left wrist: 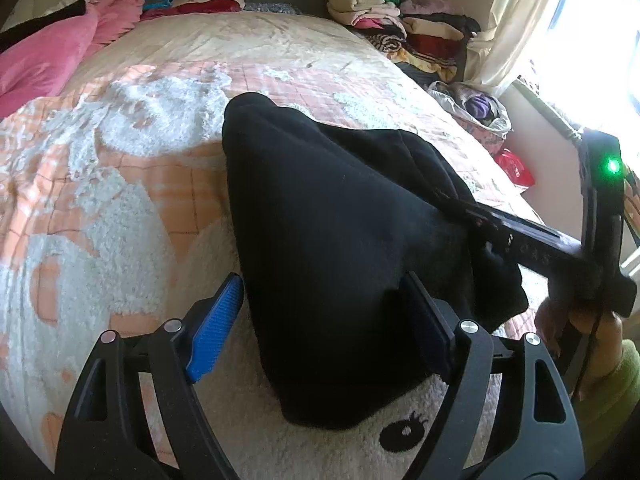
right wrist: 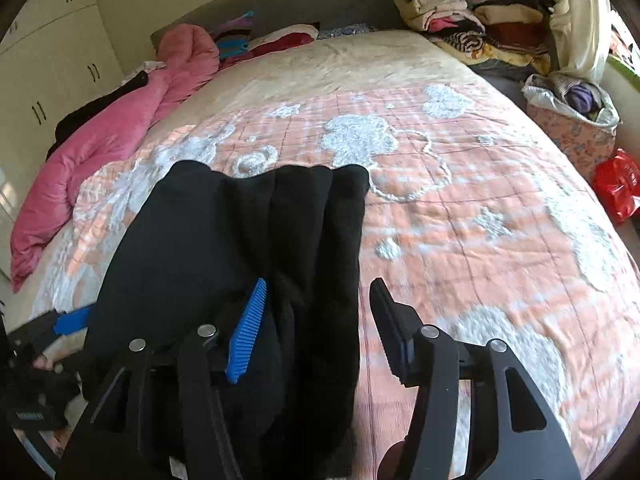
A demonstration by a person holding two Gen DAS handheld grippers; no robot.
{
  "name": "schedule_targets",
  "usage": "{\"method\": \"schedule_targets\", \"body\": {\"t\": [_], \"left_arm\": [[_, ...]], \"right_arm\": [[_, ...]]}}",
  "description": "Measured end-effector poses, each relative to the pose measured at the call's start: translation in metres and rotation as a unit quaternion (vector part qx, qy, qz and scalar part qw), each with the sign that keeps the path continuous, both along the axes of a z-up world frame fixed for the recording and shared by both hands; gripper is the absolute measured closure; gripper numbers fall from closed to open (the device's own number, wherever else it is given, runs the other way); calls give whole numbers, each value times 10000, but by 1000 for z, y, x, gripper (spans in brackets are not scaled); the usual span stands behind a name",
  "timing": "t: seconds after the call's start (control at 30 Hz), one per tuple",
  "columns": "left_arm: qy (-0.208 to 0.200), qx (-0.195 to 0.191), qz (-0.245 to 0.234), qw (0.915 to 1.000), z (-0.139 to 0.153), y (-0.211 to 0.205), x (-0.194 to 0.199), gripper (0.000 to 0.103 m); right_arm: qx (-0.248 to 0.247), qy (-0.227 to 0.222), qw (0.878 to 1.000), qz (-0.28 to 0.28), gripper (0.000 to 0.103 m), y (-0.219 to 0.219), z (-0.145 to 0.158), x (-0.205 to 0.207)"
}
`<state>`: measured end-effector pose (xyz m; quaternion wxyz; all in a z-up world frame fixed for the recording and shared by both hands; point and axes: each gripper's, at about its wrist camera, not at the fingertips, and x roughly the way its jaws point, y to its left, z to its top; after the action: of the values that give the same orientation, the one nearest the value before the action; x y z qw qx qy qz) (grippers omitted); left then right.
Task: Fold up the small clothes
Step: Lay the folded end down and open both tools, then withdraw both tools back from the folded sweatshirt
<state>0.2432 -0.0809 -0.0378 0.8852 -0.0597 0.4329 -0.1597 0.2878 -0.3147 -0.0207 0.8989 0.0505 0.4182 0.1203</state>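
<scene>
My left gripper stood wide open over the near end of the black garment. The cloth lay between its fingers; whether the pads pressed on it I could not tell, though the left blue pad showed clear of the fabric. My right gripper was also parted, its blue pad against the garment's near right portion and its dark finger standing over bare bedspread, off the cloth edge. Neither gripper was clamped on anything I could confirm.

The garment lay flat on the bedspread, at the near side of the bed.

Only the left wrist view showed my right gripper from outside, its fingers reaching into the garment's right edge, with my hand on the handle and a green light on its body. That view also showed the bright window.

Only the right wrist view showed the garment's far edge in pleated ridges, the wardrobe doors, and the pink quilt's full length. Both views showed stacked clothes at the far corner.
</scene>
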Motion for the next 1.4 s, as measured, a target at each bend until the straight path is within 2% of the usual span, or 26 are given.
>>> {"method": "schedule_targets", "body": {"t": [0.03, 0.3, 0.37, 0.43, 0.5, 0.63, 0.83, 1.17, 1.4], "left_arm": [[-23, 26, -1, 10000, 1, 0, -3, 31], [-235, 251, -25, 9994, 9, 5, -28, 28], [-318, 359, -44, 9988, 12, 5, -38, 25], [-450, 498, -34, 9977, 15, 4, -48, 21], [-537, 543, -29, 9971, 18, 6, -55, 17], [-717, 525, 32, 9960, 27, 14, -72, 9], [-963, 581, 51, 9936, 41, 22, -93, 9], [-1157, 524, 240, 9916, 47, 38, -124, 9], [-1230, 442, 269, 9911, 44, 41, -149, 9]], "right_arm": [[-76, -17, 10000, -45, 42, -1, 1, -5], [-311, -212, 9983, -434, 37, -15, 13, -47], [-279, -378, 9976, -502, 28, -19, 21, -64], [-335, -613, 9958, -585, 11, -20, 31, -83], [-440, -875, 9931, -645, 7, -18, 40, -102], [-452, -1356, 9875, -666, 4, -13, 58, -141], [-350, -1701, 9836, -484, 4, 0, 75, -179], [-309, -1890, 9801, -523, 4, 8, 83, -221], [-636, -2060, 9748, -569, 4, 16, 76, -244]]}}
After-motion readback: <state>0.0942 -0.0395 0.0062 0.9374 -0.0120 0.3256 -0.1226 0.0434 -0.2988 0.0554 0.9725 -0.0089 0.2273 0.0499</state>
